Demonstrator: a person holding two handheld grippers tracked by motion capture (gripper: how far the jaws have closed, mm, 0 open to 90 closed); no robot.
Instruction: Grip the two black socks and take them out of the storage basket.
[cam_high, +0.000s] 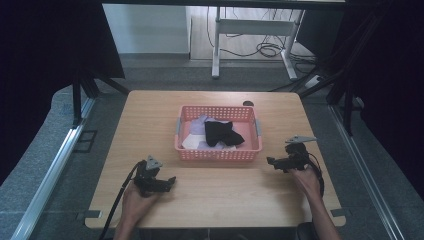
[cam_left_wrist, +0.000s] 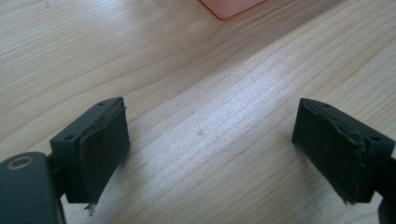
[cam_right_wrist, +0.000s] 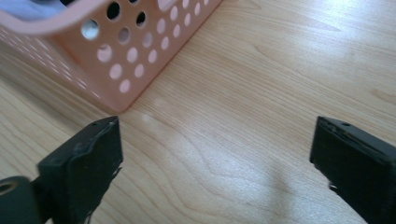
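I've got the table (cam_high: 150, 115) in the high view, light wood, rounded corners. Basket (cam_high: 218, 152) sits mid-table, a bit toward the far edge: pink plastic, perforated walls, grey handles on its short sides. Inside it a black cloth (cam_high: 222, 132) lies on top of pale cloths (cam_high: 196, 134), white and lilac; can't tell what garments they are. A small dark spot (cam_high: 248, 103) sits on the tabletop just beyond the basket's far right corner; can't tell what it is.

Left gripper (cam_high: 167, 182) is near the front edge, L of the basket's near left corner and well apart from it, held in my left hand (cam_high: 134, 197), cable trailing off the front edge. In the left gripper view the jaws stand wide apart, nothing between them, bare wood under them; a pink corner of the basket (cam_left_wrist: 231, 7) shows at the top. Pads (cam_left_wrist: 105, 149) look worn, edges frayed.

Right gripper (cam_high: 272, 161) is by the right edge, just beside the basket's near right corner, apart from it, held in my right hand (cam_high: 306, 177). In the right gripper view its jaws also stand wide, holding nothing, with the basket corner (cam_right_wrist: 130, 60) ahead to the L, not touching.

No brands, labels or readable writing that I can make out.
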